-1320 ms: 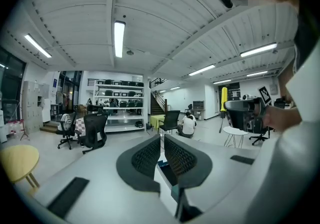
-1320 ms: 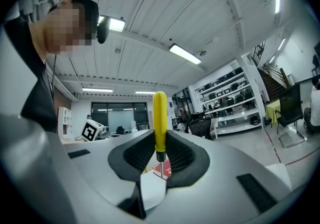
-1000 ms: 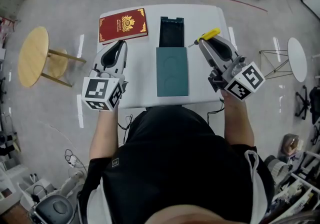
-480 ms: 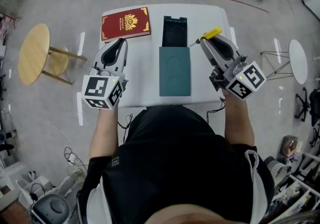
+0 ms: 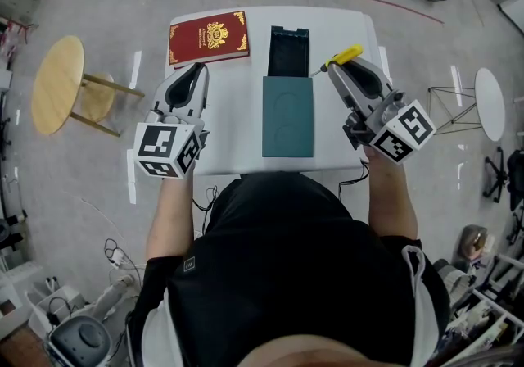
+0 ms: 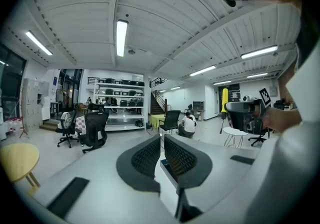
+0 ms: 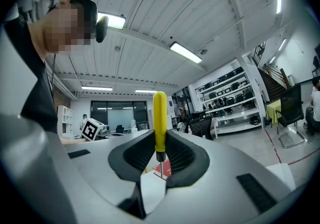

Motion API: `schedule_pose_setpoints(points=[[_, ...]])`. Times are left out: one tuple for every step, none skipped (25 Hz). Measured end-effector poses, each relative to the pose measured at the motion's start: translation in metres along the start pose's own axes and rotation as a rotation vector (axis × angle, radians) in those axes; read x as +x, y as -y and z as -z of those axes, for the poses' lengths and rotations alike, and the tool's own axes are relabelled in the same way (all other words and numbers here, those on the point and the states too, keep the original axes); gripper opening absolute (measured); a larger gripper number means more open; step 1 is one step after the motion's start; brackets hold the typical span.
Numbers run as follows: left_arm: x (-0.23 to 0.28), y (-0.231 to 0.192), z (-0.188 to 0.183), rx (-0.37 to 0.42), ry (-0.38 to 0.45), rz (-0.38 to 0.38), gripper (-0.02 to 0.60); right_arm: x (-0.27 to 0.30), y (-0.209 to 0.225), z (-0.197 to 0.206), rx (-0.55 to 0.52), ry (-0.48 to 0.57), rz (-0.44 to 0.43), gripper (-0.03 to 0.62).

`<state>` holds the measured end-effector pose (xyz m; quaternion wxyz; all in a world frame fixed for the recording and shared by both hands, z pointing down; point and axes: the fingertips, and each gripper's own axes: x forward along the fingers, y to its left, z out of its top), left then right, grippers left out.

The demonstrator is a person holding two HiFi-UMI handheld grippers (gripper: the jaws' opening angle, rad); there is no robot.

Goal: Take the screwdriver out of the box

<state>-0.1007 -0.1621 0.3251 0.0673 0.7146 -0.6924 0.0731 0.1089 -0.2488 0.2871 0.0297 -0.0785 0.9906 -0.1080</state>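
Note:
A yellow-handled screwdriver [image 5: 344, 56] is clamped upright between the pads of my right gripper [image 5: 334, 67], above the right side of the white table [image 5: 233, 144]. In the right gripper view its handle [image 7: 160, 120] stands up from the jaws and the thin shaft points down from my right gripper [image 7: 159, 154]. The dark teal box [image 5: 288, 52] lies open at the table's middle, its lid [image 5: 288, 116] flat in front of it. My left gripper [image 5: 195, 72] hovers left of the box, jaws together on nothing. In its own view my left gripper [image 6: 162, 154] faces across the table.
A red book [image 5: 209, 38] lies at the table's far left corner. A round wooden stool [image 5: 57, 83] stands left of the table and a small white round table [image 5: 489, 95] to the right. Office chairs and a seated person are farther off.

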Motion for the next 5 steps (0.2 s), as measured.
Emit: schedule_pose_setpoints(points=[[-0.0001,0.0006,-0.0003,0.0,0.0,0.001,0.037,-0.0002,-0.0002,-0.0007,0.0,0.0,-0.001,0.08],[-0.0001,0.0011,-0.0002,0.0,0.0,0.003,0.037,-0.0003,-0.0004,-0.0012,0.0,-0.001,-0.001,0.08],[0.0,0.0014,0.0001,0.001,-0.001,0.005,0.037,-0.0001,-0.0006,-0.0014,0.0,-0.002,-0.002,0.08],[0.0002,0.0016,0.0007,0.001,-0.002,0.007,0.037,0.0001,-0.0007,-0.0014,0.0,-0.003,-0.003,0.08],[0.0004,0.0018,0.0013,0.002,-0.002,0.009,0.037,0.0003,-0.0008,-0.0013,0.0,-0.003,-0.003,0.08]])
